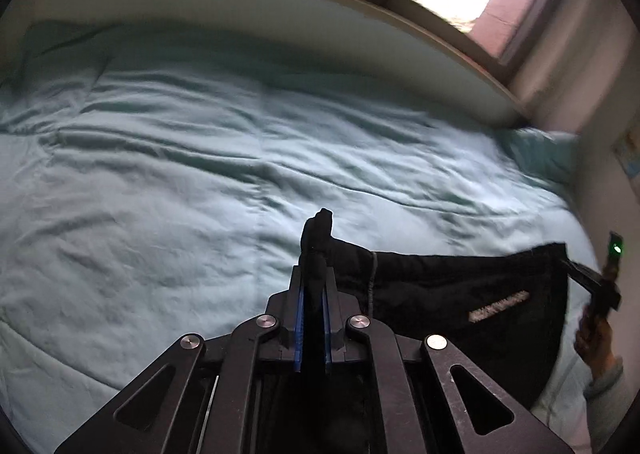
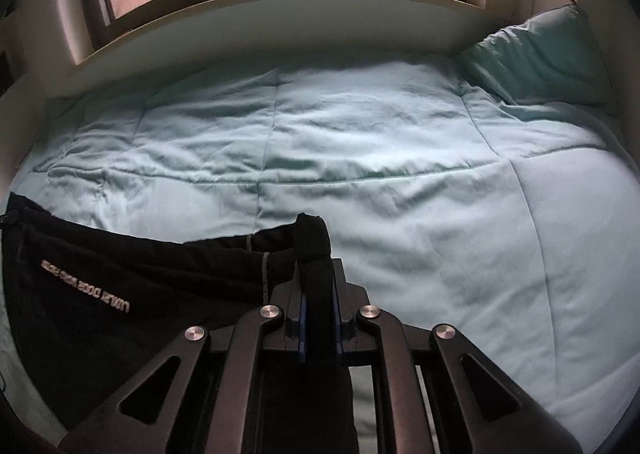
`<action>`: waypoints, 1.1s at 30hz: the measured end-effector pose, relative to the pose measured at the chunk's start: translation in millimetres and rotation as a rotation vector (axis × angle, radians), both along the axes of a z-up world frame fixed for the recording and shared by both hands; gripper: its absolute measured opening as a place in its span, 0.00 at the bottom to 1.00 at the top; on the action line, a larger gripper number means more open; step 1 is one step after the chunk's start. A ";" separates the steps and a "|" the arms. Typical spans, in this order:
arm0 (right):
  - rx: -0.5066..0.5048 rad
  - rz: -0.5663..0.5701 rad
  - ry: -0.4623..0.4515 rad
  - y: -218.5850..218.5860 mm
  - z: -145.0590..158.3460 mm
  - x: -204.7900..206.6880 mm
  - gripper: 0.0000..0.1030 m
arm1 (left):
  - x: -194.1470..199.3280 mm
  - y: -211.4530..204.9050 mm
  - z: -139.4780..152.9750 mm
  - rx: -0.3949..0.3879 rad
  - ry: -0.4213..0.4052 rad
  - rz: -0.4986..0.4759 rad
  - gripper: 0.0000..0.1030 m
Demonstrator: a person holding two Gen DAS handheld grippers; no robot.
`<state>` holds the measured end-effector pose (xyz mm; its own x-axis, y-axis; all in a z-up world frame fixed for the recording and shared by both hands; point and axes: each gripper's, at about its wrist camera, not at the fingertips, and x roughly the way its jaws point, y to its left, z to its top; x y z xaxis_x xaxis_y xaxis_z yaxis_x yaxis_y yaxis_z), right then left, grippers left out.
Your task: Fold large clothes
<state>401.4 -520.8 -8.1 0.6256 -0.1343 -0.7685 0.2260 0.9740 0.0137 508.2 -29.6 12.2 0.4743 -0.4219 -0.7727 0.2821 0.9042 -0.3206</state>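
Early in the fold, by the look of it. Left gripper [image 1: 315,254] clamped on a bunched edge of the black garment [image 1: 460,294], cloth pinched between the blue-lined fingers and poking out past the tips. Right gripper [image 2: 316,254] likewise closed on another bunched edge of the same black garment [image 2: 120,294], a thick roll of fabric wedged between its fingers. Between the 2 grips, the top edge stretched fairly taut, the rest hanging or draping below, over the near part of the light blue quilt [image 2: 360,158]. Pale printed lettering [image 2: 86,286] on the dark cloth, reading reversed from the right wrist view. No crease or folded layer visible anywhere, so apparently 0 folds finished: only the pick-up and spreading done. Left to do, probably: laying the garment flat on the quilt, then folding it over on itself. Pillow [image 2: 536,58] at the far right, well apart from the garment; headboard panel [image 1: 280,34] along the far side.
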 end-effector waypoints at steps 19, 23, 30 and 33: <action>0.267 -0.109 0.125 -8.3 -36.4 -17.5 0.47 | -7.9 48.8 -54.3 -0.011 0.192 0.152 0.34; 0.246 -0.061 0.082 35.7 -8.6 -46.7 0.49 | -45.2 41.5 -20.8 -0.007 0.130 0.136 0.34; 0.163 0.112 0.159 164.2 -34.7 -89.1 0.71 | -139.7 -43.4 -13.2 -0.095 0.128 -0.050 0.34; 0.073 0.095 0.202 192.1 -60.9 -95.3 0.74 | -170.4 -89.3 -40.0 0.014 0.120 -0.097 0.34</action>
